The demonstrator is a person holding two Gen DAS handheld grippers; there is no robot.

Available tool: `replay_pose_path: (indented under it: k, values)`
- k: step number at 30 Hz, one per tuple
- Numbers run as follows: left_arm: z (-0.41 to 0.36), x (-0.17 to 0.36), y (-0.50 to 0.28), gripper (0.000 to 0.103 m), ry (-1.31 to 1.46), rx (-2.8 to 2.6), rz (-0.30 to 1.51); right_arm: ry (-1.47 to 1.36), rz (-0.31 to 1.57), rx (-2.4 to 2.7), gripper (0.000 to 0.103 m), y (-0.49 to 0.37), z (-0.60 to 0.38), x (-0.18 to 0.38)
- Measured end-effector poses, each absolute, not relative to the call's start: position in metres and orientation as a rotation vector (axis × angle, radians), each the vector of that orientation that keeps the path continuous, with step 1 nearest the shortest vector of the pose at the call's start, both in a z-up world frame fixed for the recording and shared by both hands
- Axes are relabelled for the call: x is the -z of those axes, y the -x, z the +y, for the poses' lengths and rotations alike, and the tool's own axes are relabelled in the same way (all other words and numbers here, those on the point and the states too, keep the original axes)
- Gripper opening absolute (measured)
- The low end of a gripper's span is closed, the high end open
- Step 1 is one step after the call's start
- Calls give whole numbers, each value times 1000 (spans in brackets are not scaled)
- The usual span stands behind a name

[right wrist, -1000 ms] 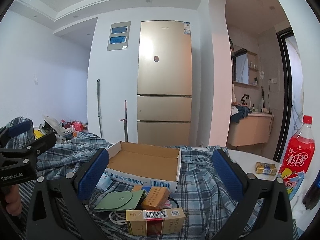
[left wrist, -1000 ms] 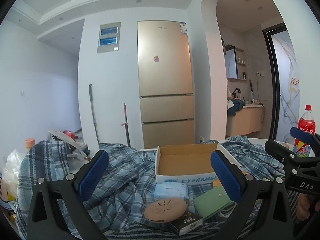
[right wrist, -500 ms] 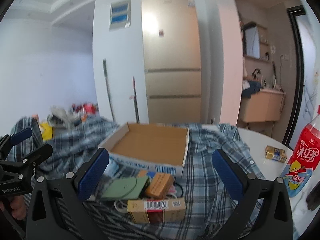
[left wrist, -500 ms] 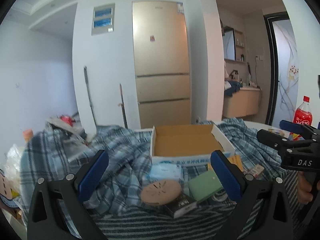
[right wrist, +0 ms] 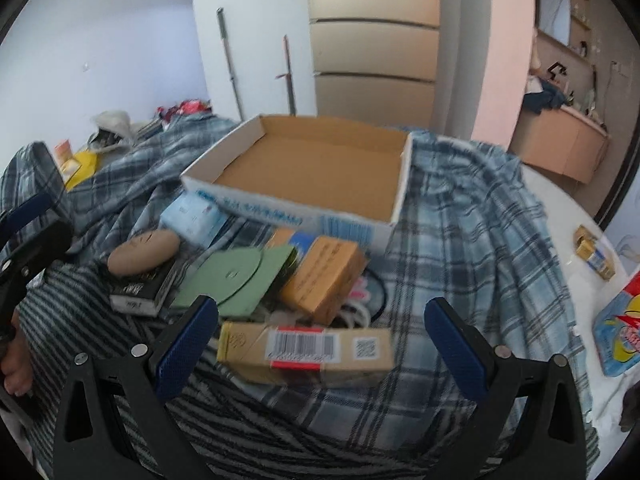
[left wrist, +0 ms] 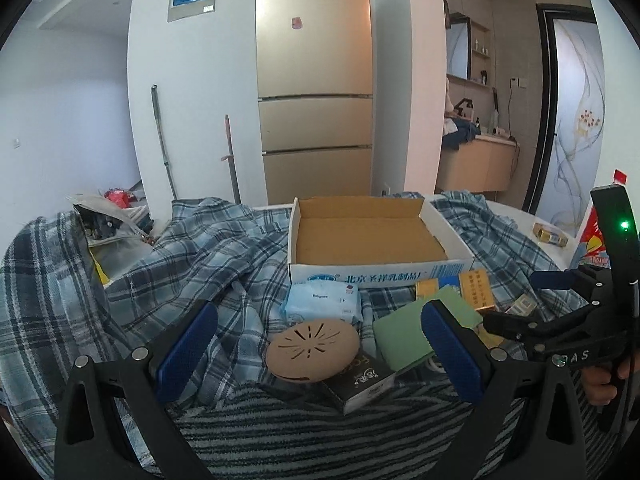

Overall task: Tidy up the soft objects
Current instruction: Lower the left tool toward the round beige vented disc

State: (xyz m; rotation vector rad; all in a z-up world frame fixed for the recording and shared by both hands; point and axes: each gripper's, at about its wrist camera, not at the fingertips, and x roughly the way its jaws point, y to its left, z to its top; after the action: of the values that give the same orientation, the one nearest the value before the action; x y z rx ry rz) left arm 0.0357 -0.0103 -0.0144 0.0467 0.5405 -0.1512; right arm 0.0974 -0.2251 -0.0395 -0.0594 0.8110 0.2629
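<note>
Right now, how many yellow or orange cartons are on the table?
3: orange carton in the pile, barcode carton nearest the right claw, small carton far right. Others may be hidden.

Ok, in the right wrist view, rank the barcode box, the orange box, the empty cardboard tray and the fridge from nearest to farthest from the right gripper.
1. Barcode box, directly below the right gripper, between its open jaws.
2. Orange box, just beyond, slightly left of centre.
3. Cardboard tray, farther back, centre.
4. Fridge, against the far wall.

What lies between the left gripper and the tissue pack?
The round tan disc lies just in front of the tissue pack, between it and the open left gripper. The disc rests on a black box.
</note>
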Motion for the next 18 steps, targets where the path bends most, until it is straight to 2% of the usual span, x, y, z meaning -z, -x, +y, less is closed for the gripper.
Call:
replay_pose_path:
  k: [12, 16, 18]
  values:
    - [-15, 24, -42, 103, -72, 161, 586, 116, 861, -264, 103, -99, -215, 49]
    - [-15, 24, -41, 103, -74, 166, 587, 137, 870, -275, 89, -98, -211, 51]
    - [-14, 23, -41, 103, -70, 168, 586, 136, 869, -274, 89, -97, -212, 51]
